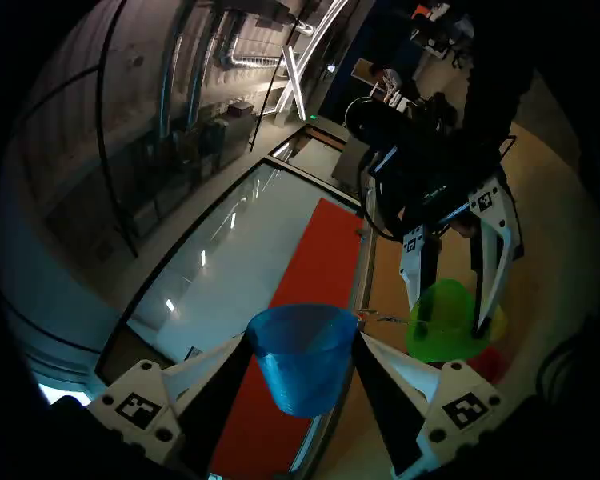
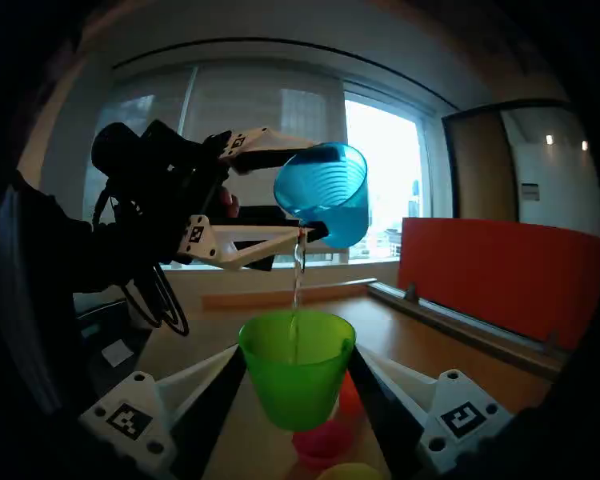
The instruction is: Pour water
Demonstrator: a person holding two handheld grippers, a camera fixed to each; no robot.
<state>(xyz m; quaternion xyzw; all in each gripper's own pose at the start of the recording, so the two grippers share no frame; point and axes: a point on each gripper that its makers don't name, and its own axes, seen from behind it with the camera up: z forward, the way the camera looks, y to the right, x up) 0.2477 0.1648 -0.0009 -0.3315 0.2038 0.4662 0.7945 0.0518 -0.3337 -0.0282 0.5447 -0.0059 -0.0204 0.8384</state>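
Note:
In the left gripper view my left gripper (image 1: 304, 364) is shut on a translucent blue cup (image 1: 302, 360), which is tipped over on its side. Farther off, the right gripper (image 1: 452, 324) grips a green cup (image 1: 444, 320). In the right gripper view my right gripper (image 2: 298, 376) is shut on the upright green cup (image 2: 296, 376). Above it the blue cup (image 2: 324, 192) is tilted in the left gripper (image 2: 304, 192), and a thin stream of water (image 2: 298, 276) falls from its rim into the green cup.
A wooden table (image 2: 428, 344) lies below, with a red partition panel (image 2: 500, 272) along its right side. Small red, pink and yellow cups (image 2: 324, 444) stand under the green one. A bright window (image 2: 380, 176) is behind. A person's dark sleeve (image 2: 76, 248) holds the left gripper.

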